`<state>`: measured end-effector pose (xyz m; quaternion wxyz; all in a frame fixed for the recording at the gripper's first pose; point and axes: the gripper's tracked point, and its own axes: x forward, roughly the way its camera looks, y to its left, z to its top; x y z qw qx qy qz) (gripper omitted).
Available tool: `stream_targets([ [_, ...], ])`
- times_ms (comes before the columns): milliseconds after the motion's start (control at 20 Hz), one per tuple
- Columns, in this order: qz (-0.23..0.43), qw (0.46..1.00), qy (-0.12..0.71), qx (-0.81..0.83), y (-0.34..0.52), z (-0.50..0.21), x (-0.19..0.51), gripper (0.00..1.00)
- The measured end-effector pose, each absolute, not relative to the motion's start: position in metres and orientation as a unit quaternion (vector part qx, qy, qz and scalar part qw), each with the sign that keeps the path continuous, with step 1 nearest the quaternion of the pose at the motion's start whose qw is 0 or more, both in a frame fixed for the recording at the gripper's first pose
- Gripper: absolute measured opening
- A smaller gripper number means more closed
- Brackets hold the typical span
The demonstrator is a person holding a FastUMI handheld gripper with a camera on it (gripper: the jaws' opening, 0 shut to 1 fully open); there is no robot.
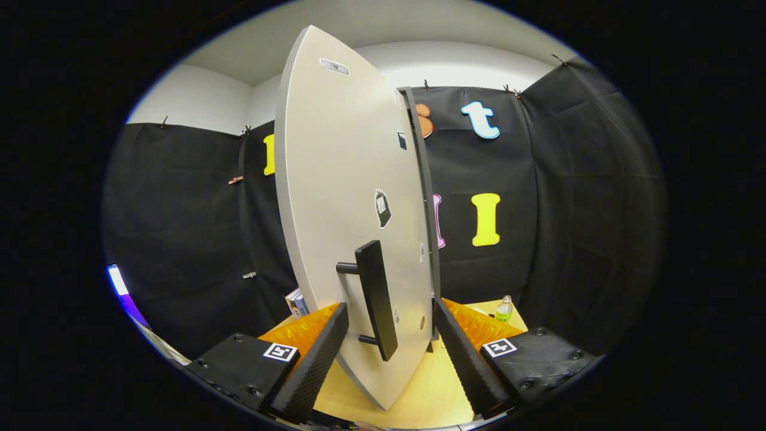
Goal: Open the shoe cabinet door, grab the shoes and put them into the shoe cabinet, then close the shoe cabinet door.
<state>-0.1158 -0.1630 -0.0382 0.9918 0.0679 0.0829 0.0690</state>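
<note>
The shoe cabinet's pale grey door [341, 197] stands swung out toward me, seen at a steep angle, with the dark cabinet body's edge [426, 209] just behind its right side. A black bar handle [376, 299] sticks out of the door's lower part. My gripper [389, 359] is open, its fingers spread wide to either side of the door's lower end. The handle lies between the fingers [317, 359] and slightly ahead of them, with a gap on both sides. Neither finger touches the handle.
The cabinet stands on a light wooden tabletop [434, 389]. A small green-labelled bottle [504, 309] stands on the table beyond the right finger. A box or book [296, 302] lies behind the left finger, beside the door.
</note>
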Motion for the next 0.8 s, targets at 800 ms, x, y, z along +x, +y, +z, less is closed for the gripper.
stream_targets([
  [800,0.064,0.994,0.061,0.069,-0.019,-0.048,-0.066,0.98],
])
